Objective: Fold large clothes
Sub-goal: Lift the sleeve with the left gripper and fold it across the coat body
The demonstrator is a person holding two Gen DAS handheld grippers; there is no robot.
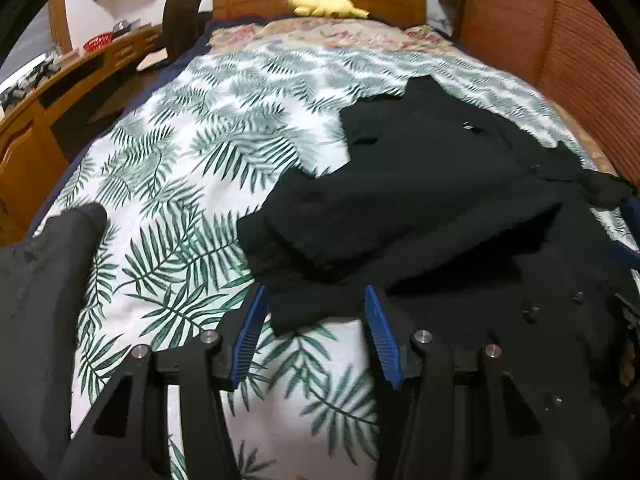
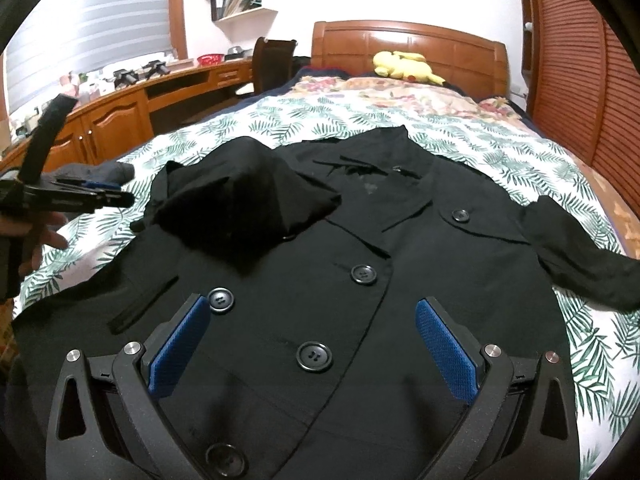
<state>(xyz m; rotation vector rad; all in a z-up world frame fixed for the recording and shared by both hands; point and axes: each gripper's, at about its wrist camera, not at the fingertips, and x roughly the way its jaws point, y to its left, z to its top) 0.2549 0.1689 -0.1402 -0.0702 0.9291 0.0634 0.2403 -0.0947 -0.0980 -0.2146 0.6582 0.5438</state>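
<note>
Nothing in this room can be read from where either camera looks. The black double-breasted coat [image 2: 360, 280] spread on the bed shows only plain round buttons, with no lettering on them, and a small pale mark inside its collar [image 2: 368, 188] is too blurred to make out as a label. The books and folders on the white wall shelf [image 2: 240, 0] have spines too small and soft to give any title. The clutter along the curved wooden desk [image 2: 132, 92] carries no word or number that can be told, and neither gripper bears a legible brand.
</note>
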